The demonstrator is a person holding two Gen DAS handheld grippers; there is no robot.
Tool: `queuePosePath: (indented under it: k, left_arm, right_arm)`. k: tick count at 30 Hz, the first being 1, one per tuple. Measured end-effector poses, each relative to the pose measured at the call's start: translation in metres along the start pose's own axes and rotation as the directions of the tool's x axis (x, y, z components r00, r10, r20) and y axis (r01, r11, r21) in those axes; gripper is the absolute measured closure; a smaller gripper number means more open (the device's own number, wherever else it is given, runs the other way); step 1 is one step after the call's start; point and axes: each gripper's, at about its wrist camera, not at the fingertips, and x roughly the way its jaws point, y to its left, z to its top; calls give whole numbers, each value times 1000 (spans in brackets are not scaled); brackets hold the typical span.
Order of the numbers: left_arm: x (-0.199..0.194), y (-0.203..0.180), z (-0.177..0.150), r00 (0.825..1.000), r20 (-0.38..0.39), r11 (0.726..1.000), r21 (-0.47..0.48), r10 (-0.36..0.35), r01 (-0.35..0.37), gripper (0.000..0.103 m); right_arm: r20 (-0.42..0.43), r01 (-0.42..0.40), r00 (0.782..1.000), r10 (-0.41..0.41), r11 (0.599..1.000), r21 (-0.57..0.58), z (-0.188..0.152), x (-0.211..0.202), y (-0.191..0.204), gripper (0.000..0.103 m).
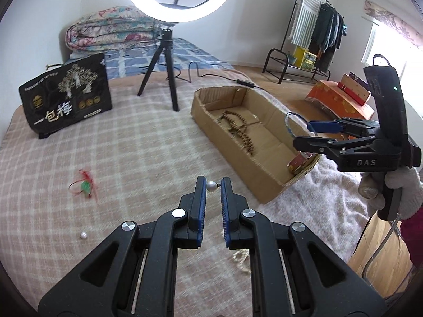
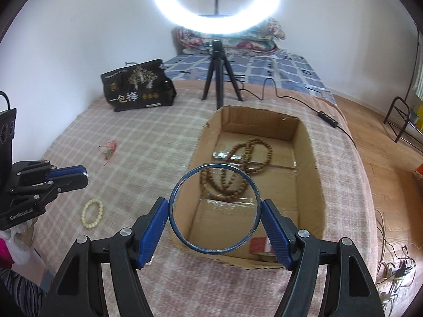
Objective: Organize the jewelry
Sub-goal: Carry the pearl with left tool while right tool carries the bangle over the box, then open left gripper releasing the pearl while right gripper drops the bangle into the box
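Note:
My left gripper [image 1: 213, 185] is shut on a white pearl earring [image 1: 211, 186], held above the checked blanket. My right gripper [image 2: 215, 212] is shut on a blue bangle [image 2: 174, 198] and holds it over the near end of the cardboard box [image 2: 312, 185]; the bangle also shows in the left wrist view [image 1: 288, 122]. In the box lie a brown bead necklace [image 2: 238, 169] and a small red item [image 2: 260, 245]. On the blanket lie a loose pearl [image 1: 83, 235], a red-string green pendant [image 1: 84, 186] and a cream bead bracelet [image 2: 92, 212].
A ring light on a black tripod [image 2: 220, 84] stands behind the box, its cable [image 2: 327, 117] trailing right. A black printed bag [image 2: 137, 87] stands at the back left. Folded quilts [image 1: 111, 30] lie at the far end. A clothes rack [image 1: 317, 26] stands on the floor.

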Motion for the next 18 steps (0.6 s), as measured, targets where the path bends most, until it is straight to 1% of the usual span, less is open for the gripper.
queuePosePath:
  k: [9, 18]
  left_arm:
    - [23, -34, 23, 999, 11, 998, 48, -48, 47, 93]
    - [50, -62, 36, 998, 5, 994, 87, -70, 70, 93]
  right_arm:
    - [2, 47, 999, -47, 998, 44, 23, 10, -34, 30]
    - [-5, 72, 997, -71, 995, 69, 44, 31, -52, 29]
